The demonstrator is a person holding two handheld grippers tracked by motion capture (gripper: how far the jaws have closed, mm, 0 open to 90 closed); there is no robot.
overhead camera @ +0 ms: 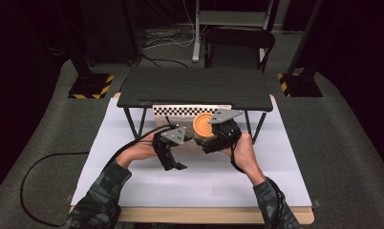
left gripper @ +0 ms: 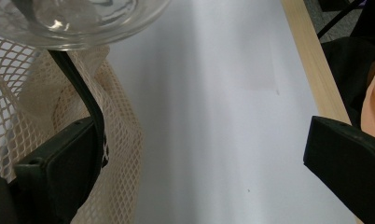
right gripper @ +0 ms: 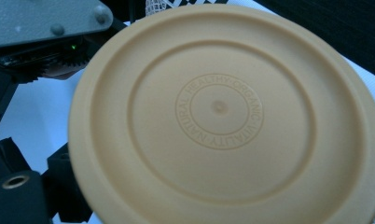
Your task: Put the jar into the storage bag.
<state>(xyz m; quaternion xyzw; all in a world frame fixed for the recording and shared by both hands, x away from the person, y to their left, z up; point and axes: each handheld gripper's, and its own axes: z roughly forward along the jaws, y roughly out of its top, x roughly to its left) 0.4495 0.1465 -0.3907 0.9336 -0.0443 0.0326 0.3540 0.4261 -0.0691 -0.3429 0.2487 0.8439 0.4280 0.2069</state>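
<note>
— Where does the orange lid (overhead camera: 202, 125) sit from above?

— In the high view it lies at the front edge of the low black shelf (overhead camera: 195, 88), just in front of the checkered strip (overhead camera: 180, 110), over the white sheet (overhead camera: 190, 176). The right gripper (overhead camera: 210, 143) is right against the lid's near side, the left gripper (overhead camera: 173, 164) a little further from the shelf, off to the lid's left.

— Does the right gripper view add anything?

— A lot. There the lid (right gripper: 227, 116) is a tan disc with raised rings and embossed lettering round its middle, seen nearly face-on. The high view gives none of that. The left gripper's grey plate (right gripper: 45, 21) shows beside the lid's upper left edge.

— Is the right claw gripping the lid?

— That can't be told. The lid hides the jaws in its own view, and from above the hand and body cover them.

— And the left one?

— Its own view shows the jaws spread wide, with bare white sheet between them and nothing held. It also shows what the high view misses: a cream mesh bag (left gripper: 83, 140) by one jaw and the rim of a clear glass bowl (left gripper: 78, 23) above it, plus the wooden table edge (left gripper: 311, 60) beyond the sheet.
</note>
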